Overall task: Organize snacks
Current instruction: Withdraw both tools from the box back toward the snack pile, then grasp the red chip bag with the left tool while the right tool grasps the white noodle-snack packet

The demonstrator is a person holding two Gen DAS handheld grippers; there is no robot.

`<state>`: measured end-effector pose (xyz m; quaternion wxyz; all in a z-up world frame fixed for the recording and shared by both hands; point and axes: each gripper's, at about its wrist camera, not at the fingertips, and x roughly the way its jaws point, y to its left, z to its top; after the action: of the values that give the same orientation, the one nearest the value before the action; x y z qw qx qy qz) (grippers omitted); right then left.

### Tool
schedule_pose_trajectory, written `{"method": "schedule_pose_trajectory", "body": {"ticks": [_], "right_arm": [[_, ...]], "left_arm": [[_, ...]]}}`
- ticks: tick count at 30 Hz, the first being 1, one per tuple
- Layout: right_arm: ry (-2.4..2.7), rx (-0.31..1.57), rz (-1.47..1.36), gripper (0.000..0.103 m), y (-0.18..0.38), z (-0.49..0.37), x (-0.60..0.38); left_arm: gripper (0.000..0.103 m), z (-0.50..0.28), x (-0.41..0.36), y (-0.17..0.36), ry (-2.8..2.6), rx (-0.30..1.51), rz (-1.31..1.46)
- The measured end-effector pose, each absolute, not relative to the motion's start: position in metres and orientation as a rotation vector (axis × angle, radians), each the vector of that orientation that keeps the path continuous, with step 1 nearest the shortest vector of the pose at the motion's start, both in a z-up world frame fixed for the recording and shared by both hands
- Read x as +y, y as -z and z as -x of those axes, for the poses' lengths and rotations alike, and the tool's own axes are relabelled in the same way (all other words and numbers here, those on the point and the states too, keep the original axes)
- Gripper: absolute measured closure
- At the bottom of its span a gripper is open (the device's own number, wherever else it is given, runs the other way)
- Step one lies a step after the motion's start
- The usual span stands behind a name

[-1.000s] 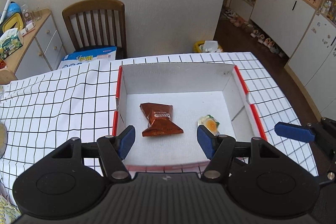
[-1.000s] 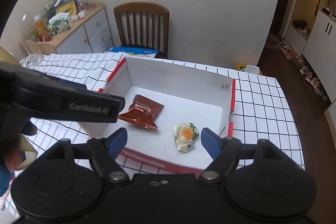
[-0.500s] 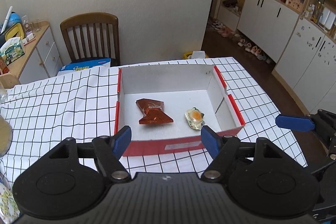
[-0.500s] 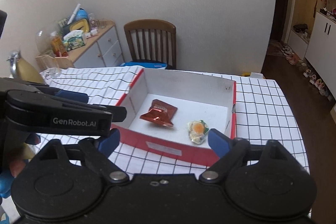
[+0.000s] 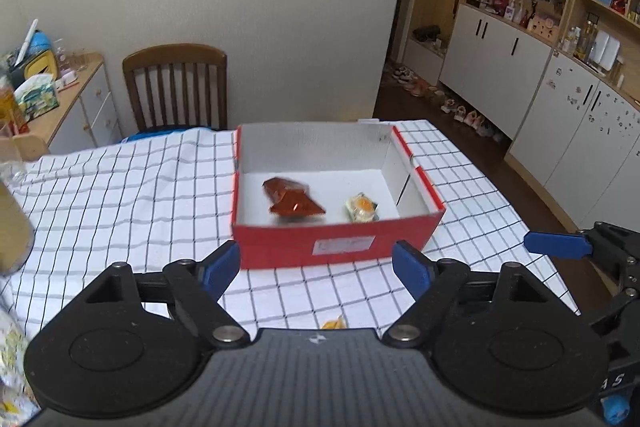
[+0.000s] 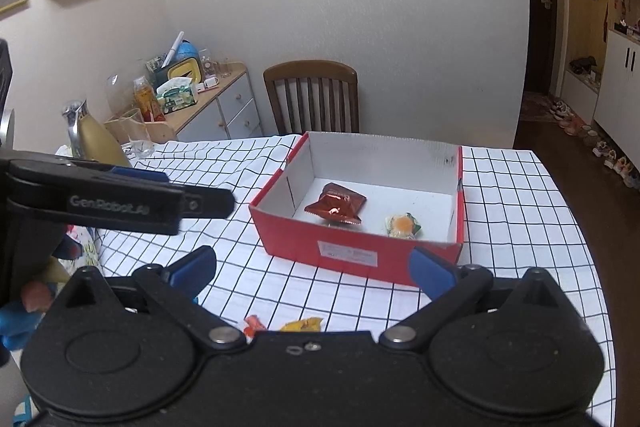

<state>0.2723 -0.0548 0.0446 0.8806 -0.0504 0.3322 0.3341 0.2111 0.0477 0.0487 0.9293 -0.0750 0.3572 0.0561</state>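
A red box (image 5: 338,245) with a white interior is seen at the centre of the left wrist view, standing on a table (image 5: 120,195) covered by a white cloth with a black grid. Two snacks lie on the box floor: a red-brown foil packet (image 5: 294,203) left of centre, and a small clear packet with an orange centre (image 5: 362,209) to its right, the two apart from each other. A white label is seen on the near red wall of the box.

The left claw (image 5: 316,269) is shown released at the bottom of the frame, its blue pads spread wide with nothing between them, above the cloth and short of the box's near wall. The right claw (image 6: 312,267) is likewise released and empty, at the bottom of its own view, with the box (image 6: 360,251) beyond it at centre right.

At the lower edge of the right wrist view, two more small snacks are partly seen on the cloth just beyond the claw body: an orange-red wrapper (image 6: 254,325) and a yellow wrapper (image 6: 302,325), close to each other. The yellow one also appears at the bottom centre of the left wrist view.

A wooden chair (image 5: 176,87) is placed behind the table against the wall, and a gold-coloured jug (image 6: 94,143) stands on the table at the left of the right wrist view.
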Motion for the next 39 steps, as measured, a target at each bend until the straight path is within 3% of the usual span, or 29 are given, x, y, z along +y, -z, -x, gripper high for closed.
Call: {"method": "schedule_pose_trajectory", "body": {"ticks": [22, 37, 39], "right_arm": [[-0.757, 0.852, 0.257, 0.005, 0.061, -0.249, -0.055], [-0.828, 0.942, 0.488, 0.026, 0.113, -0.263, -0.032], [-0.850, 0.939, 0.548, 0.033, 0.118, -0.260, -0.026]], "left_arm": [[0.020, -0.140, 0.062, 0.071, -0.229, 0.959, 0.255], [0.020, -0.142, 0.053, 0.123, -0.220, 1.083, 0.201], [0.020, -0.143, 0.054, 0.126, -0.220, 1.085, 0.199]]}}
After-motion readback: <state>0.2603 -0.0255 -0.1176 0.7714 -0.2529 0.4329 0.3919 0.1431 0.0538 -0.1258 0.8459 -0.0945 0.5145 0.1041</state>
